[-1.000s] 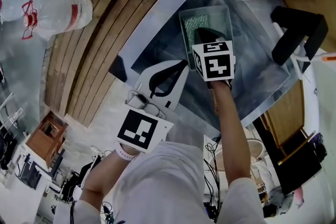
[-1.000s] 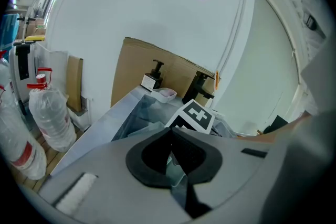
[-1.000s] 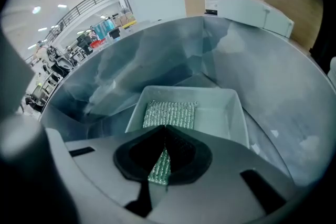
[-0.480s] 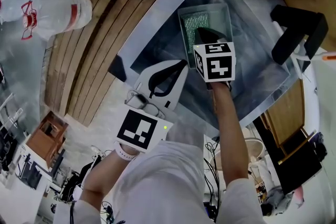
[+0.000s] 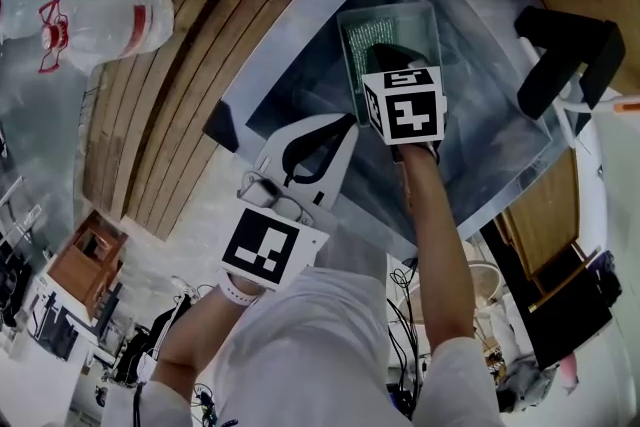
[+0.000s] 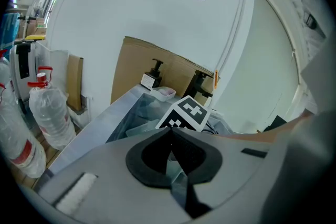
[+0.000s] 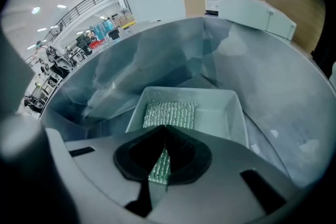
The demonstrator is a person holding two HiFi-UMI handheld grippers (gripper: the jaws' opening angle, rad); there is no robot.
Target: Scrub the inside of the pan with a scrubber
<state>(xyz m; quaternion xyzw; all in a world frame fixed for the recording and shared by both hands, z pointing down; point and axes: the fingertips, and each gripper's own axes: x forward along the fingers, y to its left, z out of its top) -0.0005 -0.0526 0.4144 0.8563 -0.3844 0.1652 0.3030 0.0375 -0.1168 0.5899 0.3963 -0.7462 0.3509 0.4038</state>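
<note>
Could well skid the loose scrubber [image 7: 170, 112], or the unsteadied pan [image 5: 430, 15] holding it at upper centre of the frame, around the sink [image 5: 290, 40] if pushed now, with fingers of the right gripper [image 7: 167, 136] pinched shut on nothing at the scrubber's near edge and the left gripper [image 6: 170, 136] clenched empty, clear of the pan.

The scrubber [image 7: 170, 114] is glittery ribbed green, the pan [image 7: 219, 115] pale green.

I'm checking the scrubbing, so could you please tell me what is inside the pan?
A green scrubber lies in the pan, gripped by the right claw. The pan floor under it is covered.
</note>
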